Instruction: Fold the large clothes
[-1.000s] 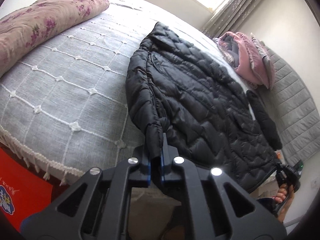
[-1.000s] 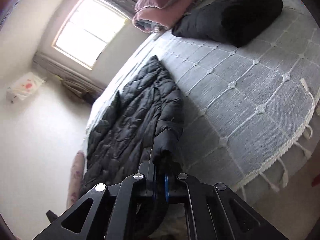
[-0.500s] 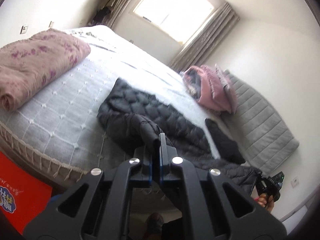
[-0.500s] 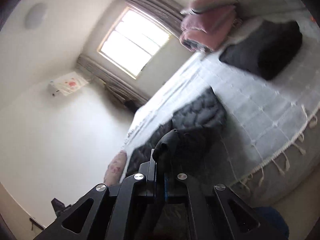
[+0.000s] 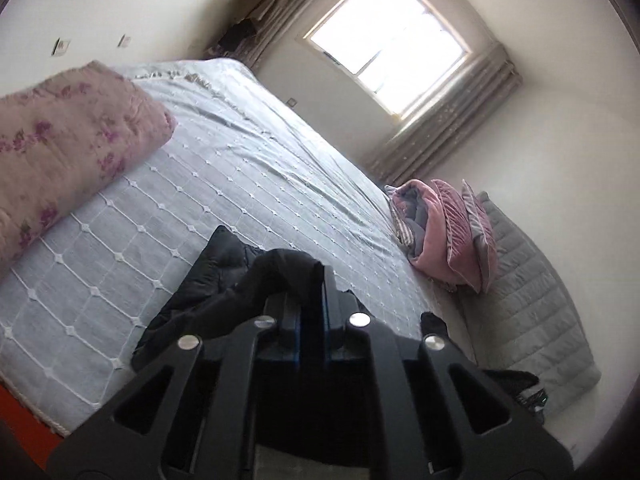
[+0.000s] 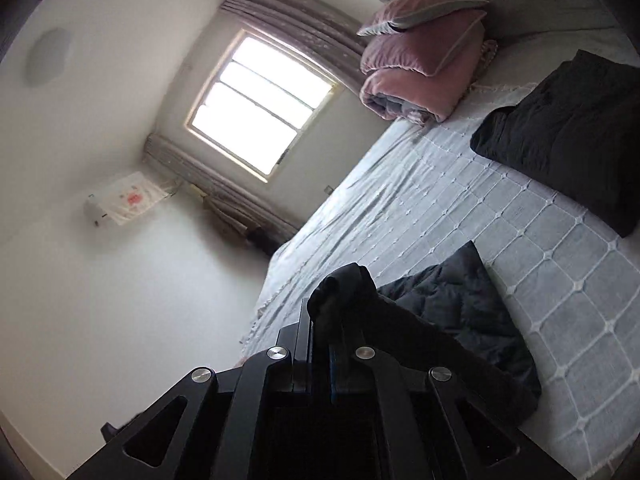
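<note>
The black quilted jacket [image 5: 224, 280] is held up off the near part of the bed [image 5: 256, 184], a bunch of its fabric pinched in each tool while the rest hangs and trails onto the grey bedspread. The left gripper [image 5: 311, 300] has its fingers pressed together on a fold of the dark cloth, which humps over their tips; the right gripper [image 6: 322, 320] likewise pinches a wad of the jacket [image 6: 460, 304], with the quilted body sagging down to the spread beside it.

Judging by this, the fold is in an early or middle stage: the garment is gathered and lifted, not laid in a neat stack, so carrying the held ends over, laying them down and squaring the layers all look left to do. How much is already doubled under cannot be told, since the tools hide the lower part.

Open room lies ahead: a wide bare stretch of bedspread runs toward the window [image 5: 388, 36]. The near fringed edge of the bed sits just below the hanging cloth, so slack could slip off there. A floral quilt [image 5: 60, 152] bounds the left side, a folded black garment [image 6: 572, 136] and pink bedding [image 6: 416, 68] the right and far side, all well apart from the jacket.
</note>
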A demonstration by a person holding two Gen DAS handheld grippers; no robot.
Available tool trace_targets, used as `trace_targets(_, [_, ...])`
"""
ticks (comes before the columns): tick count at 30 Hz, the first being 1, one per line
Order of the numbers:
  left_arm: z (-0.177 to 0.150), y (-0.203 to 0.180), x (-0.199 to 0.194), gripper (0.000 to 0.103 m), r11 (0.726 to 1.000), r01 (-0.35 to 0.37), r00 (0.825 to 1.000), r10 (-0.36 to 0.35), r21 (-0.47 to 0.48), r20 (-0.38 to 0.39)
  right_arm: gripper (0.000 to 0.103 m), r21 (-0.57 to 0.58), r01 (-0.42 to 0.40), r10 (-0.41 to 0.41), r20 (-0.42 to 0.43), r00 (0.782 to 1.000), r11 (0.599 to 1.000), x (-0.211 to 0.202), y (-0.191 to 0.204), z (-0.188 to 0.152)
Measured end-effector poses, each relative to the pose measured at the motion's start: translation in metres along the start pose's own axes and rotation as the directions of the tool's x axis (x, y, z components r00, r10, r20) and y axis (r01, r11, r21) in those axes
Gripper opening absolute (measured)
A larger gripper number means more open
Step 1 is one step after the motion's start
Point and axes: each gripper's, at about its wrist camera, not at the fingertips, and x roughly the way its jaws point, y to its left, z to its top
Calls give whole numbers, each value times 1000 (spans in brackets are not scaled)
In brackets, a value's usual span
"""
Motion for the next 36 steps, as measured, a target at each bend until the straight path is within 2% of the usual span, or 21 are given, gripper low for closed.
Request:
trace_targets(2, [12,12,43,17,997,-31,999,28,-72,-34,8,74,76,-72,-50,996,994,54,-32,11])
trace_targets(4, [19,31,88,32,987,-63,995,52,-148,-82,16,131,154,-144,-82,986,979,95,-65,12])
trace_targets(5, [22,45,110,46,974,-83,991,59,-209,-120,19,157,198,-184,-99,978,968,112,-82,11])
trace_targets(7, [20,67,132,50,950,-95,985,46,-296,-167,26,184,266,-245,-131,961,946,133,-111,9])
trace_targets(8, [19,73,138,50,942,-97,983,41,-320,-179,27,188,284,-260,-142,955,940,139,-124,11])
trace_targets(10, [18,83,143,53,932,-119,981,58,-344,-183,31,231,264,-240,-127,963,937,137,-139,21])
trace_targets(11, [18,87,143,60,929,-130,981,70,-347,-181,34,247,245,-224,-108,969,938,133,-141,30])
trace_targets(13, [20,92,145,70,922,-150,980,90,-356,-180,57,210,205,-206,-18,978,956,114,-134,50])
trace_targets(15, [20,92,152,71,919,-164,974,93,-358,-209,67,119,247,-253,40,967,962,101,-123,56])
trace_targets(18, [16,89,163,73,923,-190,962,107,-336,-252,67,35,287,-287,1,958,957,105,-119,53])
trace_targets(21, [7,88,178,74,938,-259,942,193,-228,-276,67,-81,312,-318,-72,945,947,125,-109,36])
trace_targets(23, [1,93,188,74,943,-277,930,214,-186,-300,67,-198,342,-368,-119,922,919,144,-97,19])
trace_targets(26, [-3,102,199,74,945,-270,927,203,-184,-316,67,-300,426,-482,-148,863,854,176,-94,-4])
trace_targets(27, [-4,105,203,74,943,-275,926,207,-187,-316,67,-306,434,-496,-164,853,847,185,-99,-8])
trace_targets(29, [-5,108,208,74,945,-270,926,203,-184,-318,66,-304,421,-489,-198,850,854,198,-106,-13])
trace_targets(30, [-6,107,212,74,949,-263,925,198,-171,-323,61,-306,419,-489,-208,847,855,204,-107,-16])
trace_targets(31, [-6,105,213,72,954,-260,925,201,-151,-324,37,-315,419,-492,-204,847,852,207,-106,-16])
trace_targets(32, [-6,101,213,51,957,-262,926,213,-124,-312,25,-333,421,-500,-199,843,843,207,-102,-16])
trace_targets(33, [-4,96,215,16,957,-279,921,245,-77,-303,14,-350,433,-513,-181,839,831,206,-97,-16])
trace_targets(34, [-4,91,219,0,958,-287,914,267,-23,-304,10,-358,437,-517,-163,841,825,203,-91,-13])
trace_targets(36, [-2,77,220,0,962,-268,924,269,40,-270,7,-362,433,-501,-117,857,825,193,-77,-8])
